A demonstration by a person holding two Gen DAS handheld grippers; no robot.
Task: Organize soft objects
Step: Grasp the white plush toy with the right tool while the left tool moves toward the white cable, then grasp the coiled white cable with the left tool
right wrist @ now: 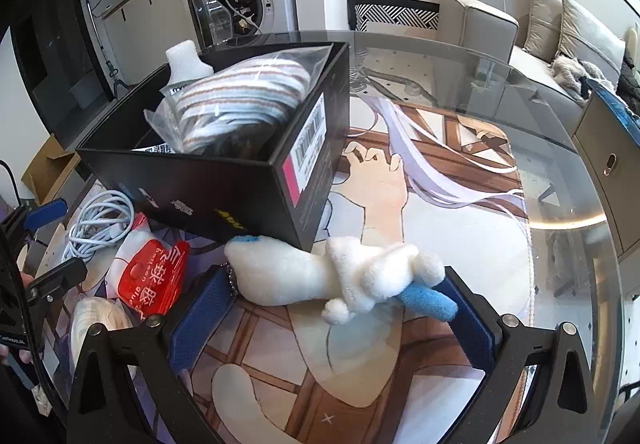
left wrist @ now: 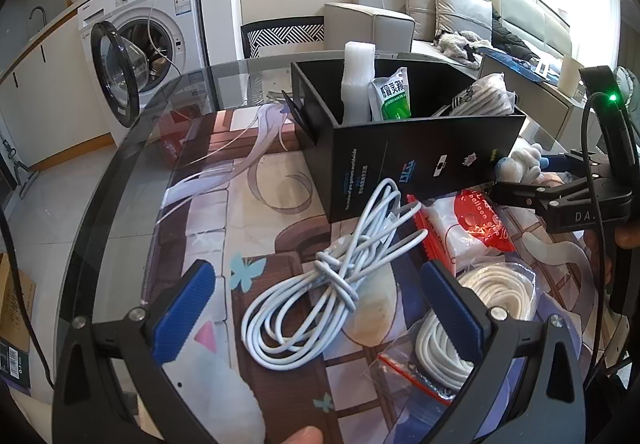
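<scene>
A black box (left wrist: 420, 152) stands on the table and holds a white foam roll (left wrist: 357, 84), a green-and-white pouch (left wrist: 391, 96) and a bagged striped cloth (right wrist: 244, 100). My left gripper (left wrist: 320, 308) is open, its blue pads either side of a coiled white cable (left wrist: 332, 284) on the mat. My right gripper (right wrist: 332, 316) is open around a white and blue plush toy (right wrist: 340, 276) lying beside the box (right wrist: 224, 184); the toy also shows in the left wrist view (left wrist: 520, 162). The right gripper (left wrist: 520, 184) shows at the left view's right edge.
A red packet (left wrist: 476, 220) and a bagged white rope coil (left wrist: 480, 312) lie right of the cable. The round glass table (left wrist: 132, 180) carries an anime-print mat (right wrist: 420, 224). A washing machine (left wrist: 140, 28), a chair and a sofa (left wrist: 460, 16) stand beyond.
</scene>
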